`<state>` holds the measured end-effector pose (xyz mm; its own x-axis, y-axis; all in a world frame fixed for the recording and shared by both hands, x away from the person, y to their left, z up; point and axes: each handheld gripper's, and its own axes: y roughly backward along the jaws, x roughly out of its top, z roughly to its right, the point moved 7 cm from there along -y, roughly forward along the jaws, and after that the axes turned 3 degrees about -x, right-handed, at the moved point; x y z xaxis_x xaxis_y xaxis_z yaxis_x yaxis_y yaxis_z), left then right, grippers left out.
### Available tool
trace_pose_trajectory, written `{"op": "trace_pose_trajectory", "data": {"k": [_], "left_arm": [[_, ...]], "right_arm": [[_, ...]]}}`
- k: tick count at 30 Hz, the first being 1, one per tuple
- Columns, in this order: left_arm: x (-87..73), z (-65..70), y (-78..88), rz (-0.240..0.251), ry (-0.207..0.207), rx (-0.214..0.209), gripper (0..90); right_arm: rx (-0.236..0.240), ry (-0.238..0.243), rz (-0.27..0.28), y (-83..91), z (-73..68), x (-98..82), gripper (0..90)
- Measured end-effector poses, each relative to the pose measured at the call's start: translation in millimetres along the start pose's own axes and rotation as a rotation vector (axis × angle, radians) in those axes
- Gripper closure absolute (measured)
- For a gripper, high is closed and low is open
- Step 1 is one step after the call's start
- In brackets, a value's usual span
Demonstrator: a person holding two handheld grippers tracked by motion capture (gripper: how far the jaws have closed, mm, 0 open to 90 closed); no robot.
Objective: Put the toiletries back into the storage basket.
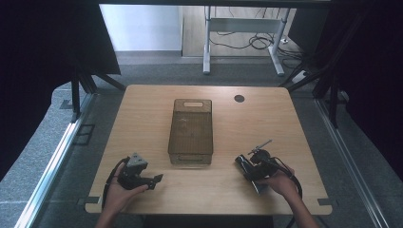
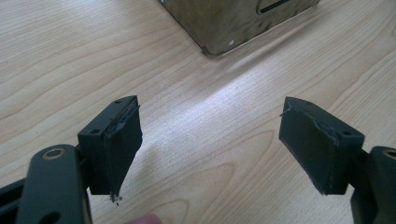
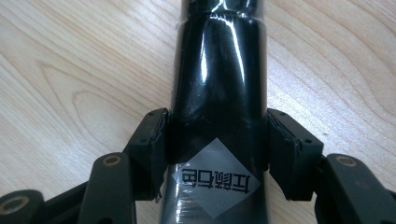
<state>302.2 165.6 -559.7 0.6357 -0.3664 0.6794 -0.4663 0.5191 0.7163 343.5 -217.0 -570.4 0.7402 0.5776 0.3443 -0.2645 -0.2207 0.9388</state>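
High view: we hold a black bottle (image 1: 249, 170) low on the table (image 1: 294, 123) at lower right, right gripper (image 1: 254, 167) clamped on it, the basket (image 1: 191, 130) at centre. Left gripper view: our left gripper (image 2: 210, 144) gapes empty. Right gripper view: pads (image 3: 156, 147) squeeze glossy plastic, so we judge the bottle could slip or roll free on lifting.

Black bottle (image 3: 219, 93): grey diamond label (image 3: 215, 183), characters upside down, unreadable.
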Motion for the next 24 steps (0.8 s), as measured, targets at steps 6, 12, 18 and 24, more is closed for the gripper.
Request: {"op": "trace_pose_trajectory", "data": {"k": [6,12,18,24], "left_arm": [[-0.3,-1.5,0.1,0.0,0.003,0.003,21.4],[0.0,-0.7,0.9,0.002,0.001,0.002,21.4],[-0.2,-3.0,2.3,0.005,0.008,0.005,21.4],[0.4,-2.7,3.3,0.009,0.004,0.005,21.4]], "right_arm": [[-0.009,0.008,-0.008,0.0,-0.5,0.5,41.7],[-0.032,0.02,-0.007,-1.4,-3.4,10.1,35.1],[-0.045,0.019,-0.039,-5.9,-2.9,14.0,45.1],[-0.02,-0.014,-0.067,-3.6,-0.7,13.9,46.7]]}}
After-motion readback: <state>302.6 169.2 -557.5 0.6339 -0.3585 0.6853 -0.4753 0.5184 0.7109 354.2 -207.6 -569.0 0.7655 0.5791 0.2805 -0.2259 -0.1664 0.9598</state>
